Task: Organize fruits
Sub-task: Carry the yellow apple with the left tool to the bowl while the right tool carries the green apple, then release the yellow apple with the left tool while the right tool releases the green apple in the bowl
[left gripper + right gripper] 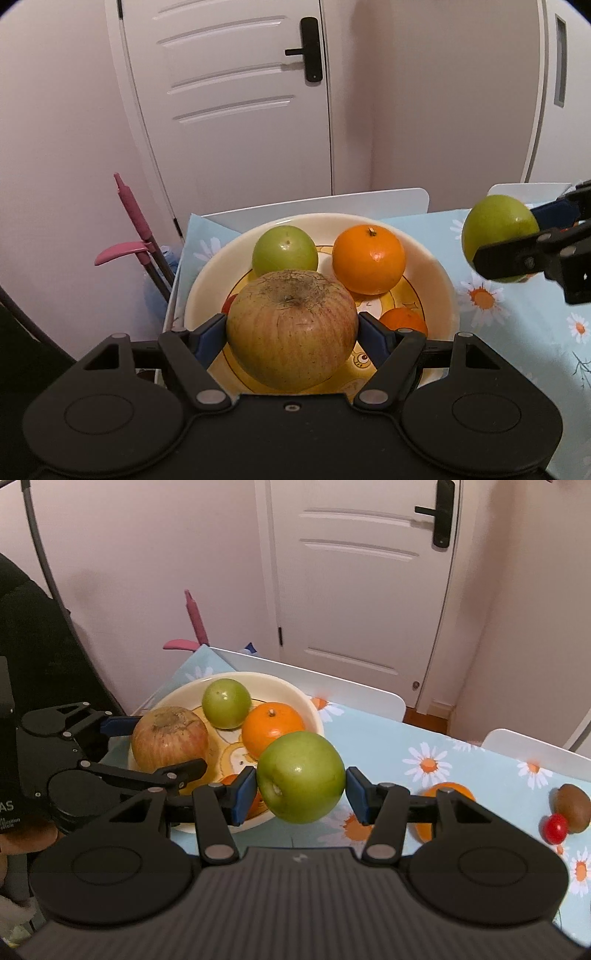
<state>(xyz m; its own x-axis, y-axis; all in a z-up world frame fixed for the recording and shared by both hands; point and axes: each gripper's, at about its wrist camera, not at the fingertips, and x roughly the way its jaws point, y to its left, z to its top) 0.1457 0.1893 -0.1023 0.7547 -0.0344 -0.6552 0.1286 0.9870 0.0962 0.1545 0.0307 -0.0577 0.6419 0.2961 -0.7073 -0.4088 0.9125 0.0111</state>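
Partway through, judging by layout: cream bowl (436, 266) already holds a small green apple (285, 248), 1 whole orange (368, 260) and a second orange (404, 320) mostly hidden low at its near side, plus something red at the left of the bowl floor that I cannot identify. Left gripper (291, 332) is clamped on the big russet apple (291, 332), blue pads pressed to both flanks, held over the bowl interior; whether it rests on the bowl floor or hangs just above it I cannot tell. Right gripper (301, 777) is clamped on the large green apple (301, 777), held in the air just beside the bowl's right rim, over the daisy tablecloth (461, 746) (not yet above the bowl). Left to do, as I read it: both held apples need releasing into the bowl, then 3 items on the cloth well to the right: an orange (448, 788) partly hidden behind the right finger, a brown kiwi (573, 805) and a small red cherry tomato (555, 827) touching it. Bowl is getting crowded, so remaining fruit will likely stack
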